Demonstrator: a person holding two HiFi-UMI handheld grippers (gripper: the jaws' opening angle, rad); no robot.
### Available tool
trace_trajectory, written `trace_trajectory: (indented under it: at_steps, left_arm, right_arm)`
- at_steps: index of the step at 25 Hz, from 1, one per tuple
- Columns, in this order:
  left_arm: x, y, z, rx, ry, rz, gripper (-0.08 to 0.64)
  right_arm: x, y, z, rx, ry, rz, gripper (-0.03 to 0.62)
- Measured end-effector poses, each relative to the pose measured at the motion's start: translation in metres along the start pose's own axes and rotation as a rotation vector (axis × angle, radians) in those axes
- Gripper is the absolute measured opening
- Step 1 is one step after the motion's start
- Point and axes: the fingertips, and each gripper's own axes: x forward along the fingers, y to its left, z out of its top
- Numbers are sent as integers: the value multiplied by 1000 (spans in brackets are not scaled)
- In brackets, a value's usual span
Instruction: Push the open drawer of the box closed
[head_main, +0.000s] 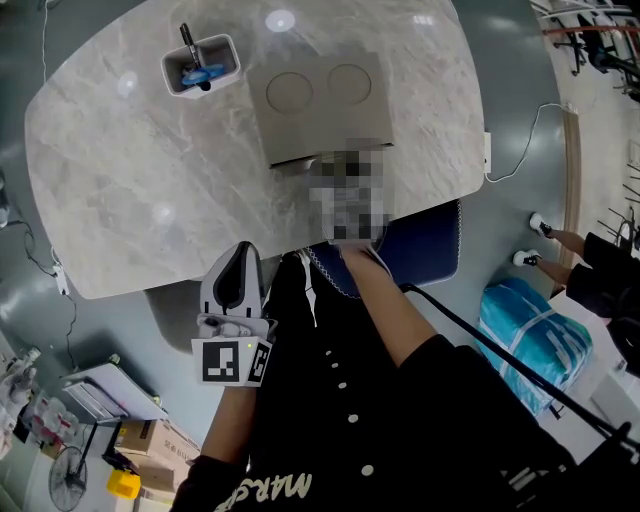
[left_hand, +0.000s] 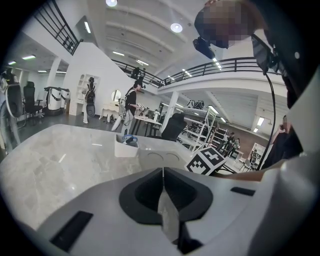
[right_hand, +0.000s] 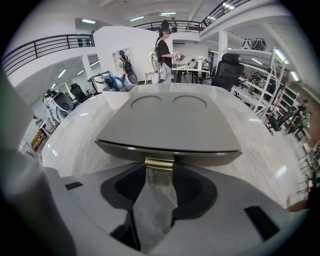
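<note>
Lettering on clothing: white letters (head_main: 275, 490) on the person's black garment at the bottom edge of the head view, cut by the frame; only "MARS" readable.
Buttons: a row of small white ones up the same garment.
Markers: two cubes with black-and-white squares, one on each gripper; left cube (head_main: 230, 362) low centre-left in the head view, right cube (left_hand: 206, 161) right of centre in the left gripper view. No words on either.
Left gripper (left_hand: 163, 175): one, held off the near table edge, jaws pressed together with nothing between them.
Right gripper (right_hand: 159, 172): one, lost under the mosaic patch in the head view; jaws part-way apart and pinching the gold pull (right_hand: 159, 163), whose two ends meet their inner faces.
Drawer (right_hand: 208, 156): one, seen as a thin strip under a dark seam, on the box side facing the person; how far out, not clear.
Box (head_main: 320, 125): one, beige, upper middle of the head view, on the table, with no label or brand showing.
Lid recesses: two shallow circles, side by side (head_main: 290, 92) (head_main: 349, 82).
Pen holder (head_main: 230, 65): one, white, upper left of the box and apart from it; inside, one black pen (head_main: 187, 40) and something blue (head_main: 203, 73).
Table (head_main: 130, 190): one, pale marble-look top with rounded corners.
Floor, right edge: one blue bag (head_main: 530, 340); beyond it, two white shoes (head_main: 540, 224) of another person.
</note>
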Motion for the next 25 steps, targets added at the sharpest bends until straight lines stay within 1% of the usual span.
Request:
trace_trajectory:
  at_steps: [5,17,21,25]
  left_arm:
    - [2,1,-1,-2,2,0,20]
    - [-2,1,-1,-2,-3,9,20]
    - [-5,-2,0,9,-9,8,20]
    - [-9,-5,2,23,-21,5,20]
  right_arm:
    - [0,0,4,-12,20,-3,164]
    - [4,-1,7,-21,3,4,167]
    - [5,-1,7,-23,-4,6,169]
    - [0,-1,5,-61,-7,12,178]
